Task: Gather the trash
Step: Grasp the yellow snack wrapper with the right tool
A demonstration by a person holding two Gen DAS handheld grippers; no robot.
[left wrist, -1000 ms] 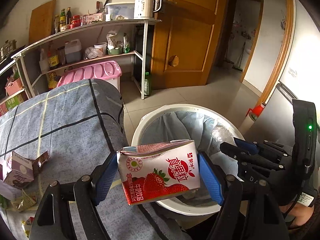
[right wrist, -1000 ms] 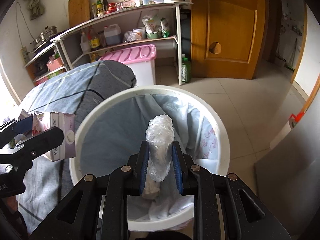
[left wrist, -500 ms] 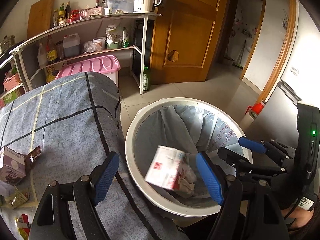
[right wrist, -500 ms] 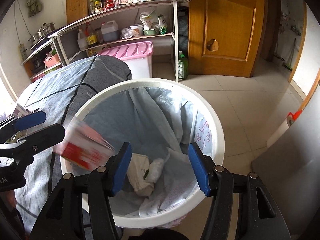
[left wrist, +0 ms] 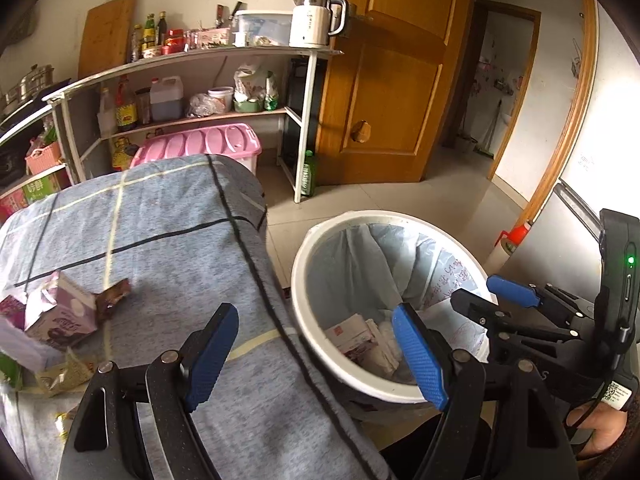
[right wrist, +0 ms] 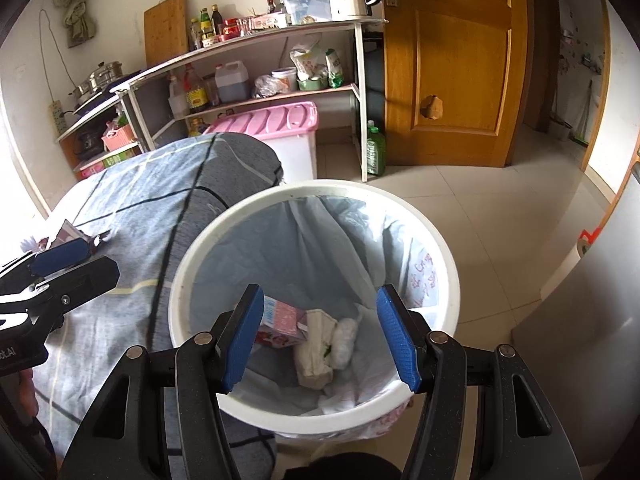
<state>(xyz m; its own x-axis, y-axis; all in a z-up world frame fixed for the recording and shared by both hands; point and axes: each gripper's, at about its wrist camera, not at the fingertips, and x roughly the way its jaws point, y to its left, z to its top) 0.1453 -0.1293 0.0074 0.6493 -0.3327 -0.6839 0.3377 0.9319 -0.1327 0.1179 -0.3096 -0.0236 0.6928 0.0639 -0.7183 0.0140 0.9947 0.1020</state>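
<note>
Both of my grippers hang empty: my right gripper [right wrist: 320, 338] has just been opening and its blue pads now stand spread over the mouth of the white trash bin [right wrist: 208, 240], with nothing between them; my left gripper [left wrist: 320, 354] is spread wide too, over the edge of the desk [left wrist: 168, 216], which is draped in a grey-blue checked cloth, just beside the bin. Down in the bin's pale plastic liner lie the pink strawberry milk carton [right wrist: 280, 322], a crumpled off-white wad [right wrist: 316, 354] against it and a small clear plastic bag [right wrist: 346, 338] touching the wad. Left of my left gripper, more trash sits on the cloth: a purple milk carton [left wrist: 60, 322] on its side, a brown wrapper [left wrist: 116, 294] just beside it and a yellowish packet [left wrist: 66, 376] nearer me. Beyond the desk stands a pink-lidded storage box [left wrist: 200, 146] under a shelf rack [left wrist: 224, 54], with a white kettle [left wrist: 314, 26] on top and a wooden door [left wrist: 392, 76] to its right
</note>
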